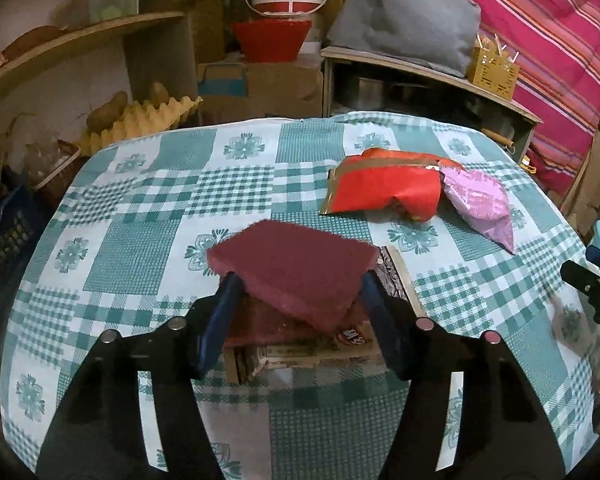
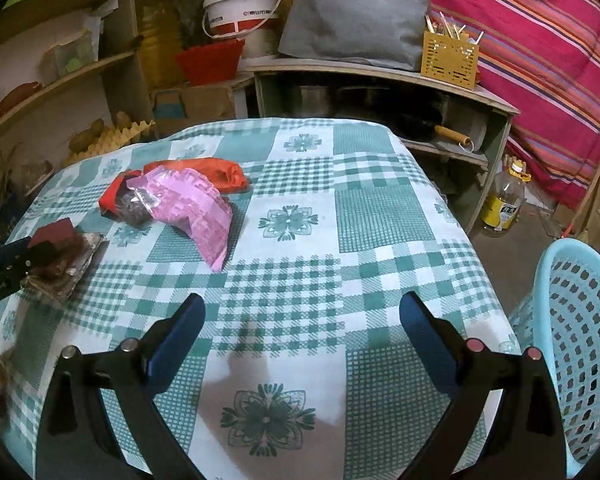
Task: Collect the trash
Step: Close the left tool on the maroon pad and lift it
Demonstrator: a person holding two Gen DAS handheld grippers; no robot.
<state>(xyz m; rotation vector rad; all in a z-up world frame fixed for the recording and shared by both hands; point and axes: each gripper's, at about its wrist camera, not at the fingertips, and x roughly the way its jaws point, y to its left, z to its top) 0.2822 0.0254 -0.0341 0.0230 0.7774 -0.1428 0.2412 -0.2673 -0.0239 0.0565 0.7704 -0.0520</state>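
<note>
The left gripper (image 1: 296,300) is pinching the maroon scrub pad (image 1: 292,268) directly between its fingers, just above the flat carton (image 1: 320,344). The right gripper (image 2: 300,340) is hovering spread and empty, with the blue basket (image 2: 580,320) lying closer to it, off to its right.

the left gripper (image 1: 298,284) has its blue jaws closed on a dark red rectangular scouring pad (image 1: 296,266), raised above a flattened printed cardboard box (image 1: 300,344) on the green-and-white checked tablecloth (image 1: 140,248). at two o'clock, a crumpled red foil wrapper (image 1: 384,188) touches a pink plastic bag (image 1: 482,204).
</note>
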